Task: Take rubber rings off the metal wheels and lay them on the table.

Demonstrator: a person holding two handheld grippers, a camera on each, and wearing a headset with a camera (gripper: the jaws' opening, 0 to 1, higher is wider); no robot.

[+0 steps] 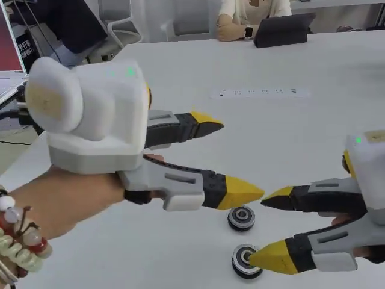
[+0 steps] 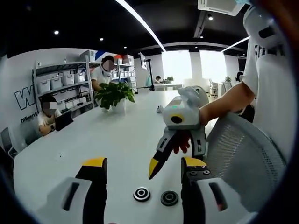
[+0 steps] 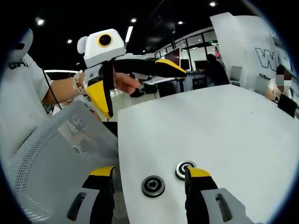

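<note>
Two small metal wheels with black rubber rings lie side by side on the white table (image 1: 301, 138): the farther wheel (image 1: 241, 217) and the nearer wheel (image 1: 246, 260). My left gripper (image 1: 237, 159) hovers open just left of and above them, holding nothing. From the right, my right gripper (image 1: 261, 229) is open too, its lower yellow tip over the nearer wheel. In the left gripper view both wheels (image 2: 141, 194) (image 2: 169, 198) lie between my left gripper's (image 2: 145, 163) jaws. The right gripper view has them (image 3: 153, 185) (image 3: 183, 169) between my right gripper's (image 3: 150, 171) jaws.
A white power strip (image 1: 261, 93) lies farther back on the table. A person with a dark tablet (image 1: 283, 30) sits at the far side. A laptop (image 1: 9, 48) stands at the left edge. A mesh chair (image 3: 51, 154) is by the near table edge.
</note>
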